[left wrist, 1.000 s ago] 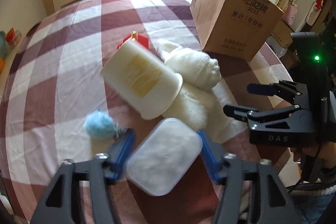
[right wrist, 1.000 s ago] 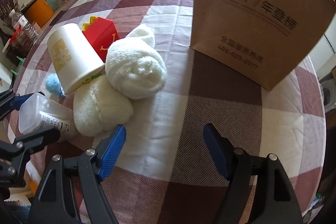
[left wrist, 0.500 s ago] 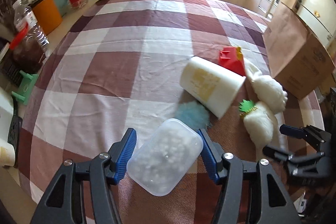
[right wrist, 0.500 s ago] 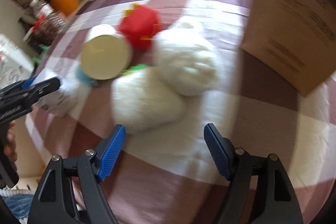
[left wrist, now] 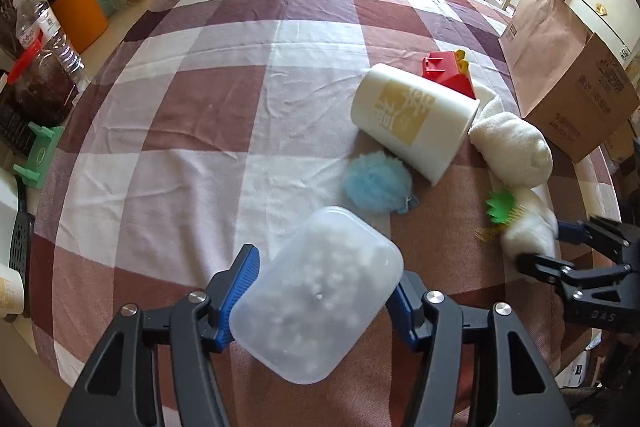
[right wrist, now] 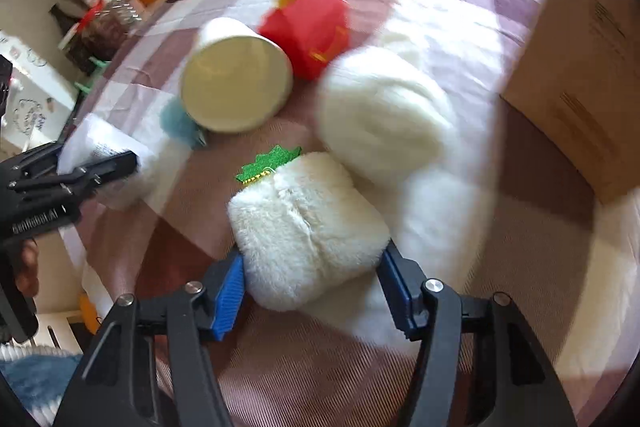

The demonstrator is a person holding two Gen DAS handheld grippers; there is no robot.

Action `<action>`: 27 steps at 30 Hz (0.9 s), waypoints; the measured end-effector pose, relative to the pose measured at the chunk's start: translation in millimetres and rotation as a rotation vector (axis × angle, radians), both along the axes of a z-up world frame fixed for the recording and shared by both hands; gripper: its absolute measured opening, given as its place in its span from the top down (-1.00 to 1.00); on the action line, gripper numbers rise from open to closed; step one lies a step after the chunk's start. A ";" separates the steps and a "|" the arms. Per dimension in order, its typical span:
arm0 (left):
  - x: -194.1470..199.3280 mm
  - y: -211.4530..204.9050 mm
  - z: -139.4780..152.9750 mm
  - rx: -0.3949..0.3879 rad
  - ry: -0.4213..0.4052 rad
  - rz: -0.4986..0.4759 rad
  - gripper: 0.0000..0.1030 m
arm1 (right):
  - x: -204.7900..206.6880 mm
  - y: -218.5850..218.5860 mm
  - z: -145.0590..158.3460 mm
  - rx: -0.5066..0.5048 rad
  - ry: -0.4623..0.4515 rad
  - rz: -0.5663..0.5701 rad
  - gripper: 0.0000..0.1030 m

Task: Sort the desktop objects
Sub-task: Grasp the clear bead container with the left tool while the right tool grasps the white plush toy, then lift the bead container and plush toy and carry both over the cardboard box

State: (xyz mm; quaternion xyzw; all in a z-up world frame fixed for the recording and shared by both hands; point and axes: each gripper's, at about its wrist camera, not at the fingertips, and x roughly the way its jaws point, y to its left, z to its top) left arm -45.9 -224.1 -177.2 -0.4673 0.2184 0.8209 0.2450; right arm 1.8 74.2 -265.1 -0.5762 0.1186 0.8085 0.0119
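Both grippers are on something over the checked tablecloth (left wrist: 224,115).

The left gripper (left wrist: 324,299) has its blue pads clamped on the two sides of a clear tub (left wrist: 316,295), lid toward the camera, held at a tilt above the near edge of the table. The right gripper (right wrist: 312,287) is closing its jaws round a white plush (right wrist: 308,231) with a green felt leaf (right wrist: 268,163) at its far end; the pads (right wrist: 230,291) sit right against the fur on both sides, pressing in. Beyond the plush lies a rolled white towel (right wrist: 384,111), touching it. A paper cup (left wrist: 412,119) lies on its side with a red box (left wrist: 448,73) just behind and a blue pompom (left wrist: 376,183) beside its rim. A brown paper bag (left wrist: 568,75) stands at the far right of the table.
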 end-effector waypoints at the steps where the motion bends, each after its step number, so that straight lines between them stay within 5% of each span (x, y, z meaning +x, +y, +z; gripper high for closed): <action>1: 0.3 0.2 -0.1 -0.002 -0.003 -0.002 -0.19 | 5.0 1.5 -0.4 0.009 -0.008 -0.009 -0.28; 12: 15.8 1.5 -10.4 -0.060 -0.154 -0.060 -0.26 | 15.5 8.9 0.6 0.017 -0.009 -0.029 -0.47; 17: 18.3 4.0 -8.7 -0.070 -0.095 -0.066 -0.25 | 14.3 9.2 1.4 0.029 0.006 -0.035 -0.52; 18: 16.3 4.4 -8.5 -0.071 -0.084 -0.061 -0.21 | 13.5 7.7 1.3 0.036 0.011 -0.028 -0.52; 19: 14.3 4.9 -8.8 -0.070 -0.080 -0.060 0.15 | 12.5 5.5 0.9 0.044 0.014 -0.018 -0.51; 23: 13.0 7.3 -7.9 -0.082 -0.058 -0.112 0.21 | 9.8 -4.7 0.4 0.071 0.023 0.036 -0.28; 27: 11.0 4.2 1.9 -0.038 -0.104 -0.096 0.22 | 13.4 7.0 2.7 -0.024 -0.018 -0.003 -0.19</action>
